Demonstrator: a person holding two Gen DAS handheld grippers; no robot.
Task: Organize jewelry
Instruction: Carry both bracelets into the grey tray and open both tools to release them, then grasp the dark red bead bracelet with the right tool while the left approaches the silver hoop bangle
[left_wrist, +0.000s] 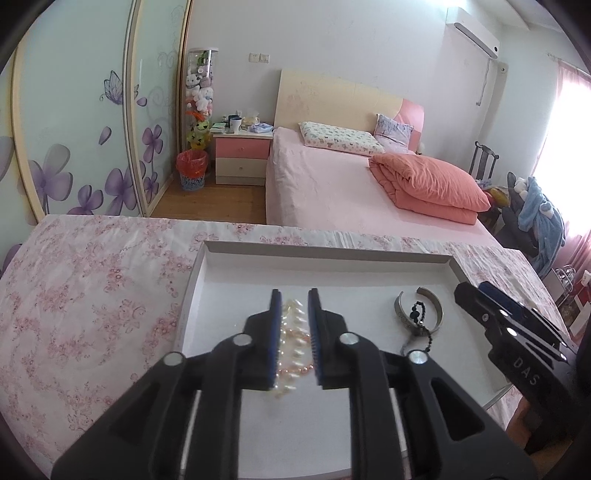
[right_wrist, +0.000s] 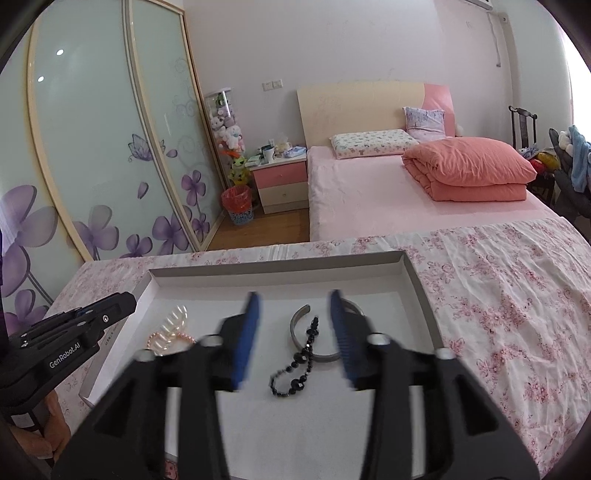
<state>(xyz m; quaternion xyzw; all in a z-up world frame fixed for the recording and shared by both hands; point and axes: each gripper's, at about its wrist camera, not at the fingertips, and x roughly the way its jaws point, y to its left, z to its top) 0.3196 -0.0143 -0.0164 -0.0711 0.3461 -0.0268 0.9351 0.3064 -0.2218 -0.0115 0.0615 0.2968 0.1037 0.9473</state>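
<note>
A shallow white tray (left_wrist: 332, 269) lies on a pink floral cloth. In it are a pearl and pink bead strand (left_wrist: 293, 332), a silver open cuff bangle (left_wrist: 424, 310) and a black bead strand (left_wrist: 419, 315). My left gripper (left_wrist: 295, 295) is open, its jaws hovering either side of the pearls. In the right wrist view the tray (right_wrist: 413, 273) holds the pearls (right_wrist: 171, 332), the bangle (right_wrist: 299, 332) and the black beads (right_wrist: 299, 363). My right gripper (right_wrist: 293, 299) is open, jaws straddling the bangle and black beads from above.
The floral cloth (left_wrist: 92, 302) covers the work surface around the tray. Behind it stand a pink bed (left_wrist: 351, 184) with a folded orange quilt (left_wrist: 428, 184), a nightstand (left_wrist: 242, 155), a red bin (left_wrist: 191, 170) and sliding wardrobe doors (left_wrist: 74, 129).
</note>
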